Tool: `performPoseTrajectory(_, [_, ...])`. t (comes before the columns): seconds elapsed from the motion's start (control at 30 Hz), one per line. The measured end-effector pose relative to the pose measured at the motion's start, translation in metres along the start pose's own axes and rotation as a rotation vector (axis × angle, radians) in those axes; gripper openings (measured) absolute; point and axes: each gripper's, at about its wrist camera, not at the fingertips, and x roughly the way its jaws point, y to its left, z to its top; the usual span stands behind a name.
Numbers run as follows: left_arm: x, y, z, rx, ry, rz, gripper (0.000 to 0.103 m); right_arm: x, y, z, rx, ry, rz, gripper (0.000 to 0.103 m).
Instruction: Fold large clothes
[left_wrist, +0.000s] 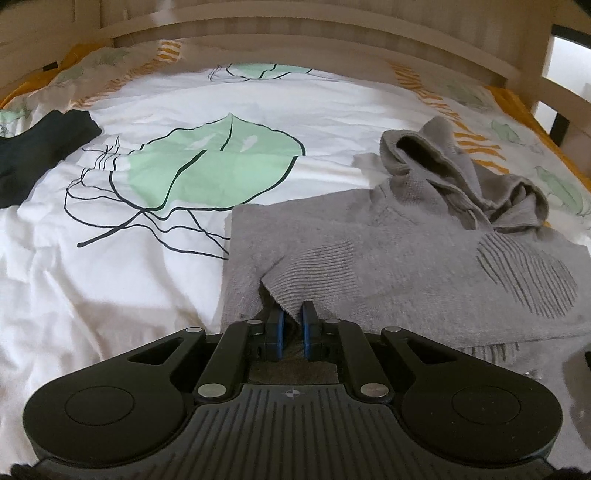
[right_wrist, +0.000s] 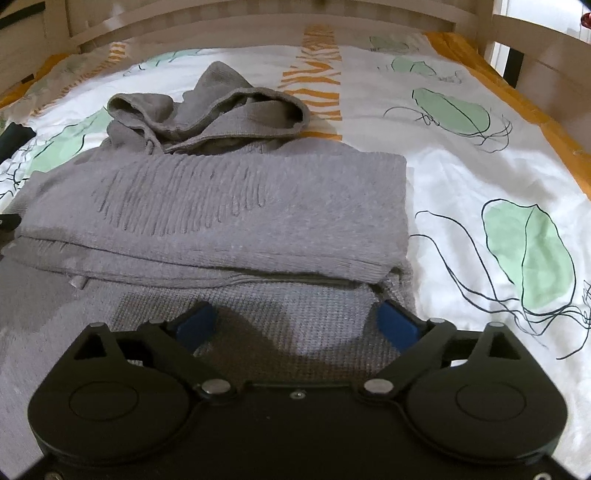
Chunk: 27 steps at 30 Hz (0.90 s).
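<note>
A grey knitted hoodie (left_wrist: 406, 251) lies on the bed, partly folded, with its hood (left_wrist: 461, 177) bunched at the far end. My left gripper (left_wrist: 291, 317) is shut on a ribbed edge of the hoodie at its left side. In the right wrist view the hoodie (right_wrist: 221, 206) has a folded layer lying across the body, hood (right_wrist: 207, 114) beyond. My right gripper (right_wrist: 295, 317) is open, its blue pads (right_wrist: 397, 325) spread just above the hoodie's near part, holding nothing.
The bed has a white duvet (left_wrist: 129, 277) with green leaf prints and orange stripes. A dark garment (left_wrist: 37, 155) lies at the far left. A wooden bed frame (left_wrist: 295, 29) runs along the far side and right.
</note>
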Motion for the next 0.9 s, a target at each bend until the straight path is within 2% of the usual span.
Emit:
performPoseTrajectory(0.23, [-0.001, 0.002, 0.001, -0.015, 0.002, -0.011, 0.011, 0.002, 0.001, 0.003, -0.002, 0.028, -0.002, 0.099])
performPoseTrajectory(0.63, [0.003, -0.008, 0.002, 0.014, 0.01, 0.03, 0.012, 0.004, 0.007, 0.005, -0.003, 0.056, -0.024, 0.102])
performPoseTrajectory(0.9, [0.004, -0.011, 0.004, -0.014, 0.016, 0.019, 0.025, 0.004, 0.007, 0.007, 0.007, 0.07, -0.029, 0.102])
